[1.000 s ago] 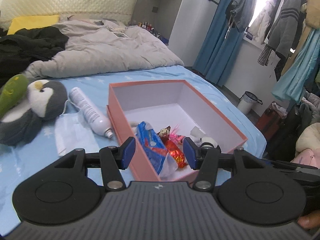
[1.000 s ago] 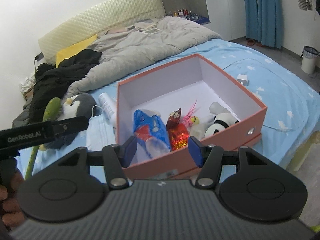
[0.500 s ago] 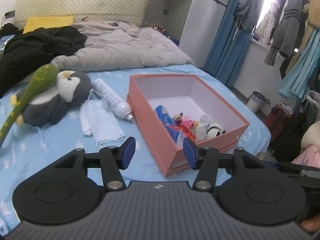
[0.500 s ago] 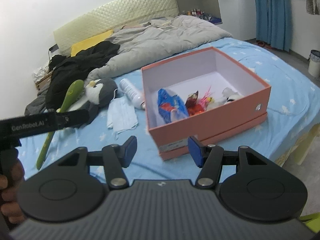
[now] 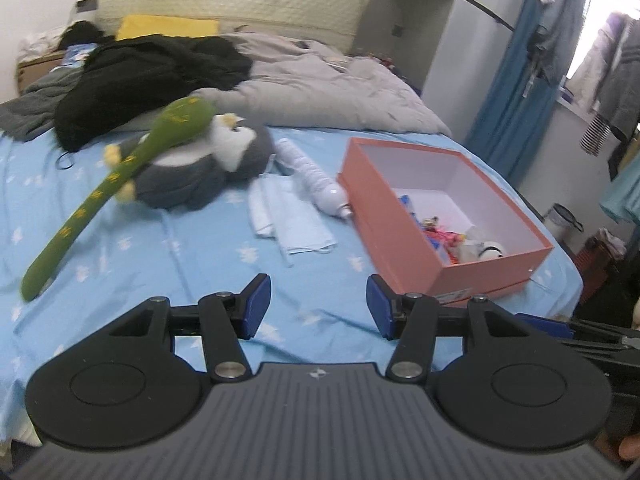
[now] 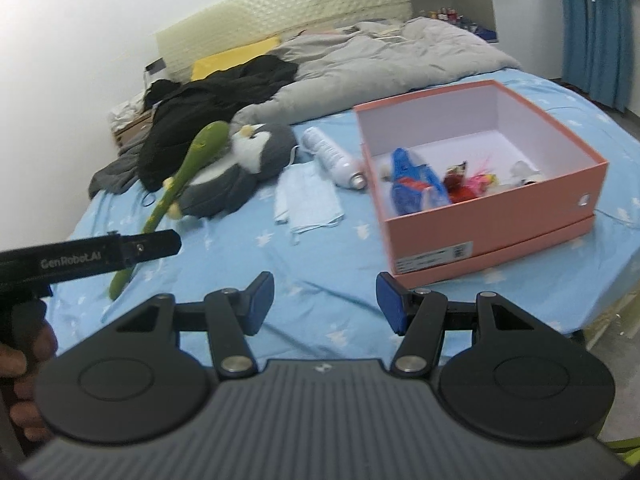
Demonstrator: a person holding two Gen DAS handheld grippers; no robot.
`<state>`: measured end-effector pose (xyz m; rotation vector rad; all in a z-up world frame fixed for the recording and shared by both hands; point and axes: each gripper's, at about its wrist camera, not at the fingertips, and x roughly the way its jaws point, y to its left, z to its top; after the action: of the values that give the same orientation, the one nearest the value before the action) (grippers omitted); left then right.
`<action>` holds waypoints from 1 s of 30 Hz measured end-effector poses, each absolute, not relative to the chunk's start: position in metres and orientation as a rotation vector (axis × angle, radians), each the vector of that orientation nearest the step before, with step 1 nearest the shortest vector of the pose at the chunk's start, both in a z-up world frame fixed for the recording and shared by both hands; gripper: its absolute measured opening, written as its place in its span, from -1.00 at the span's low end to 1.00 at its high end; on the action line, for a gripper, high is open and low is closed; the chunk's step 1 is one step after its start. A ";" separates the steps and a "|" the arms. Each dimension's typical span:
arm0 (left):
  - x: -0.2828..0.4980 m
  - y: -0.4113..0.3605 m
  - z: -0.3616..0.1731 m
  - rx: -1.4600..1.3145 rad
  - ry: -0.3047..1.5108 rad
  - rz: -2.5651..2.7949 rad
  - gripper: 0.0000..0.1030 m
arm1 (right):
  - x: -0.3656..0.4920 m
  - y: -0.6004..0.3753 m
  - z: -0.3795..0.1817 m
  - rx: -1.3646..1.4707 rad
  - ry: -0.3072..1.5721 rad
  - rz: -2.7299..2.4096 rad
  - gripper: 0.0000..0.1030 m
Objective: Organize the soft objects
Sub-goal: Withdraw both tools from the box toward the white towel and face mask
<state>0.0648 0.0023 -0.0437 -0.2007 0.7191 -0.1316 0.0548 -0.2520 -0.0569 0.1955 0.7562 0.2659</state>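
Left wrist view: my left gripper (image 5: pixel 318 306) parted, nothing between pads, above blue bed sheet (image 5: pixel 180 256). Penguin plush (image 5: pixel 208 164) and green plush snake (image 5: pixel 120 184) far left; pink box (image 5: pixel 400 232) right, contents blurred, maybe toys.

Right wrist view: my right gripper (image 6: pixel 325 303) parted, empty. Box (image 6: pixel 480 220) ahead right; face masks (image 6: pixel 308 202) beside white bottle (image 6: pixel 334 158).

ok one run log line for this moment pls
left gripper: open, empty | right gripper: open, empty | plush penguin, green plush, face masks: on bed | pink box: partly filled
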 end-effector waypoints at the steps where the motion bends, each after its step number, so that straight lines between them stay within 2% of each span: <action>1: 0.063 0.007 -0.046 -0.204 0.713 -0.126 0.15 | 0.054 -0.247 -0.058 0.191 0.754 0.282 0.15; 13: 0.072 0.039 -0.079 -0.281 0.721 -0.076 0.14 | 0.060 -0.213 -0.076 0.124 0.778 0.351 0.15; 21: 0.123 0.049 -0.111 -0.308 0.760 -0.072 0.14 | 0.094 -0.200 -0.095 0.101 0.797 0.359 0.15; 30: 0.197 0.060 -0.172 -0.340 0.823 -0.085 0.14 | 0.154 -0.180 -0.135 0.072 0.805 0.388 0.15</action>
<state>0.1973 0.0603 -0.1720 -0.3400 0.8225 -0.0845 0.1541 -0.1799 -0.1351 0.0716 0.8049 0.3878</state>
